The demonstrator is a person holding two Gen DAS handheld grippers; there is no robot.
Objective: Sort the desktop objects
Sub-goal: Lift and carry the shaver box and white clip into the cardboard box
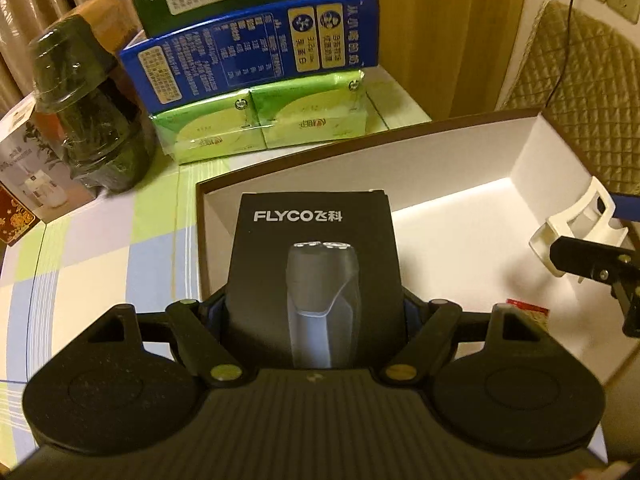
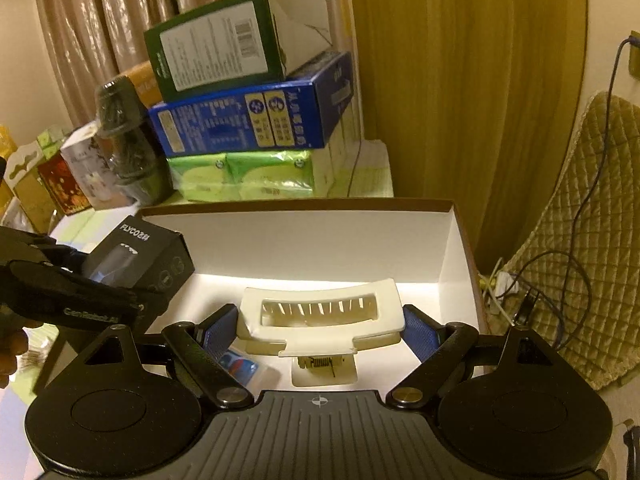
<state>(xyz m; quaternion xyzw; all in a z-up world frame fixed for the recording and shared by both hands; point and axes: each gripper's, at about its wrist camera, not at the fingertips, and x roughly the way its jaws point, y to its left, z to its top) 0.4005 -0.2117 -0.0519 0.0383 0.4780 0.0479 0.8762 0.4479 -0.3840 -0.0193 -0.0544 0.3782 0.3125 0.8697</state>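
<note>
My left gripper (image 1: pixel 314 312) is shut on a black FLYCO shaver box (image 1: pixel 314 264) and holds it over the left end of an open white-lined cardboard box (image 1: pixel 440 152). The shaver box also shows in the right wrist view (image 2: pixel 140 256), with the left gripper (image 2: pixel 68 300) behind it. My right gripper (image 2: pixel 320 330) is shut on a white plastic holder (image 2: pixel 320 312) above the box floor (image 2: pixel 448 304). That holder shows at the right edge of the left wrist view (image 1: pixel 576 232). A small blue-and-red item (image 2: pixel 240 366) and a white piece (image 2: pixel 324 372) lie in the box.
Behind the box stands a stack: green tissue packs (image 1: pixel 264 124), a blue carton (image 1: pixel 256 52), a green carton (image 2: pixel 236 40). A dark wrapped jar (image 1: pixel 88 108) and small boxes (image 1: pixel 24 184) stand at the left. A quilted chair (image 2: pixel 580 240) with cables is at the right.
</note>
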